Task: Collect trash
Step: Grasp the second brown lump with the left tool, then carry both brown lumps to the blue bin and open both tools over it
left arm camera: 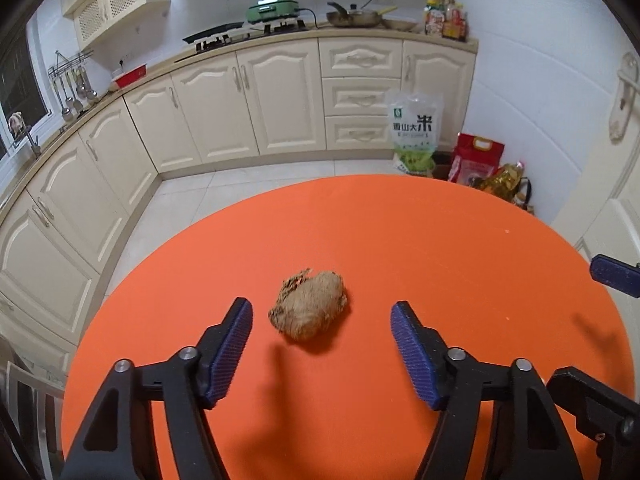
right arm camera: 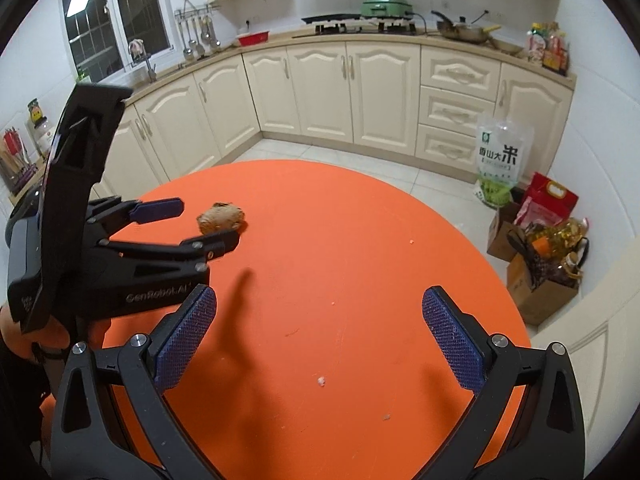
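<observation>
A brown crumpled lump of trash [left arm camera: 308, 305] lies on the round orange table [left arm camera: 440, 240]. My left gripper [left arm camera: 322, 314] is open, its blue pads either side of the lump and just short of it, not touching. In the right wrist view the lump [right arm camera: 221, 218] lies at the far left of the table [right arm camera: 360, 240], between the open fingers of the left gripper [right arm camera: 206, 222]. My right gripper [right arm camera: 320, 308] is open and empty over the table's near part. One blue fingertip of the right gripper [left arm camera: 614, 278] shows at the right edge of the left wrist view.
Small crumbs [right arm camera: 321, 380] dot the table. Cream kitchen cabinets [left arm camera: 248, 104] curve round the back. A rice bag [left arm camera: 414, 132], a red bag [left arm camera: 476, 158] and boxes [right arm camera: 540, 280] stand on the floor at the right by the wall.
</observation>
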`<state>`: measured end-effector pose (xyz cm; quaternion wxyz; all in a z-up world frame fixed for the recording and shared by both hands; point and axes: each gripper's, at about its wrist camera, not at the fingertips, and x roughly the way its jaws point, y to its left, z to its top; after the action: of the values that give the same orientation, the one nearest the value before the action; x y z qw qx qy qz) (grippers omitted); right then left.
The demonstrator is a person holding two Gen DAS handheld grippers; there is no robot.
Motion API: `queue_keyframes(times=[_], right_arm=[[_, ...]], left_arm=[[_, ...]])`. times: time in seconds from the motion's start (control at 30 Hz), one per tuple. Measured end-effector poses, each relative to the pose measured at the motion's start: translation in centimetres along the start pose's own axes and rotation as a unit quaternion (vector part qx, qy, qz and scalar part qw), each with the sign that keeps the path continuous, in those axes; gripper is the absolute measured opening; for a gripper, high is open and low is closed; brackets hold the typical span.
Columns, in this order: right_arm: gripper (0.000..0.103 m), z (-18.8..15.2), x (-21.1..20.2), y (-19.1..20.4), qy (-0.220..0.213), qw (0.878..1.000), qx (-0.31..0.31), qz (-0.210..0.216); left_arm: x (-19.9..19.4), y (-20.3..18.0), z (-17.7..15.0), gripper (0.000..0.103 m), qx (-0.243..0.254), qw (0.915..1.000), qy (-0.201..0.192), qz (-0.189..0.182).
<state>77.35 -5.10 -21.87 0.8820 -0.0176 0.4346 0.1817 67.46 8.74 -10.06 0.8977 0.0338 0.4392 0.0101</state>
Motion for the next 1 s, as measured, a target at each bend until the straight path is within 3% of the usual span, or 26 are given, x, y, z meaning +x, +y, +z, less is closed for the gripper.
queue_keyframes(times=[0.23,0.33,0.43,0.5,0.67,1.0], right_arm=[[0.103,0.4,0.1,-0.5,0.001,1.000,0.009,0.002],[0.103,0.5,-0.3,-0.4,-0.002,1.000,0.009,0.000],[0.103,0.6,-0.9,-0.1,-0.006,1.000,0.014,-0.001],[0.103,0.4,-1.3,0.1,-0.007,1.000,0.019,0.002],[0.103,-0.6,-2.7,0.8,-0.008,1.000,0.024,0.015],[0.103,-6.0,-10.7,0.9,-0.038,0.998,0.039,0.015]], left_arm=[[3.1,-0.7,2.9,0.057,-0.006,0.9998,0.017,0.005],[4.2,-0.3,3.3,0.038,-0.011,0.9998,0.011,0.009],[4.0,-0.6,2.9,0.031,-0.006,0.9998,0.006,0.016],[3.2,-0.9,2.3,0.031,-0.002,1.0000,0.005,-0.004],[0.3,-1.1,-0.1,0.030,0.002,1.0000,-0.007,-0.006],[-11.6,-5.2,-7.0,0.030,0.023,0.9954,-0.083,-0.042]])
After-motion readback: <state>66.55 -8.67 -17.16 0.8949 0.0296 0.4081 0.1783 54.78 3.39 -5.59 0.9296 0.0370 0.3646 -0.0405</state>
